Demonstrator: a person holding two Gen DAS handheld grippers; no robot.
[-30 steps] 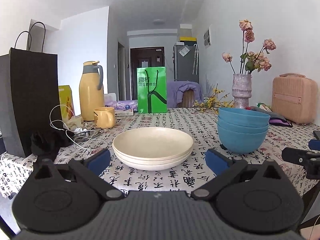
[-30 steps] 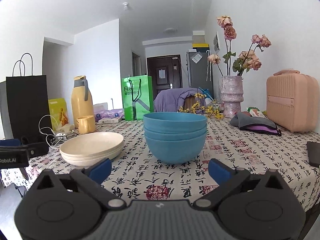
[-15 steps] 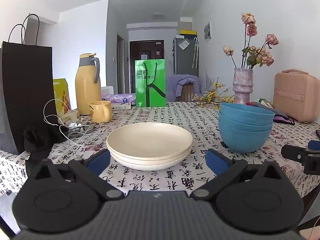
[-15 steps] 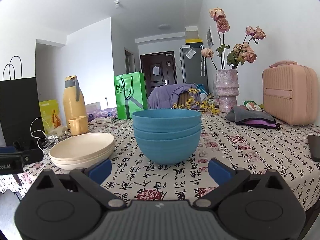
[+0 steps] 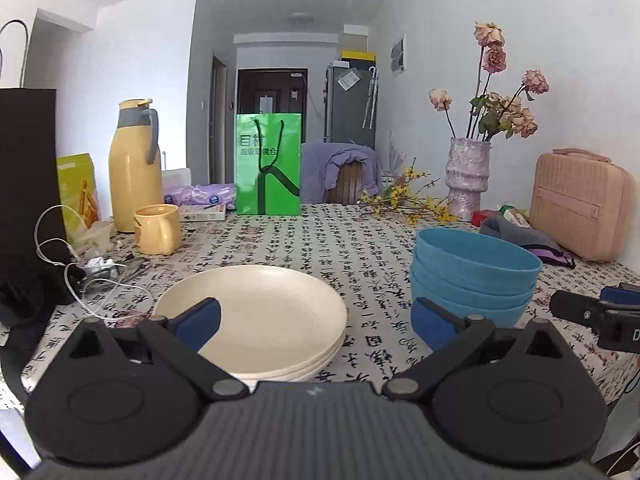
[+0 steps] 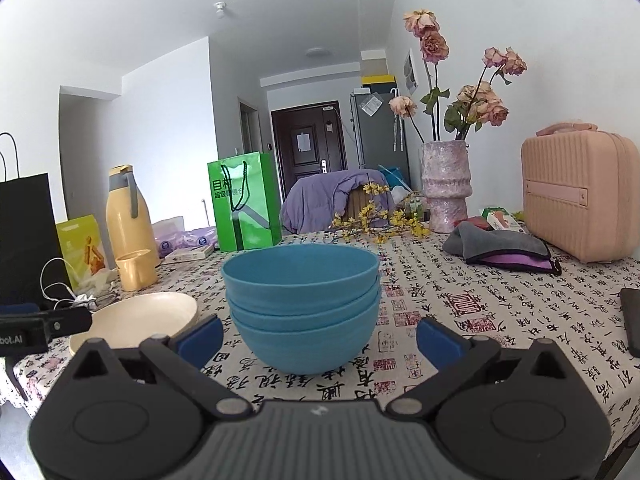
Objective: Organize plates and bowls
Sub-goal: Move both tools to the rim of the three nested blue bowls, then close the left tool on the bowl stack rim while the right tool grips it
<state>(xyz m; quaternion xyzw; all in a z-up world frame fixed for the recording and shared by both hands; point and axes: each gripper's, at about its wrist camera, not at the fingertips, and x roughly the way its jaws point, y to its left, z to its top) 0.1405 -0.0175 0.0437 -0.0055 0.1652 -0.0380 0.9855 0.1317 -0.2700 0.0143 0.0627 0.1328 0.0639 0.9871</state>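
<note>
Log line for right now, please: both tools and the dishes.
left tool: open, facing cream plate stack | right tool: open, facing blue bowl stack | nothing gripped | stacks apart on tablecloth

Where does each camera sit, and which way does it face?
Left wrist: on the left hand-held gripper, open, facing the cream plates over the table's near edge; the other gripper's tip shows at right.
Right wrist: on the right hand-held gripper, open, facing the blue bowls; the left gripper's tip shows at left.
Shared: plates, bowls, green bag, vase.
</note>
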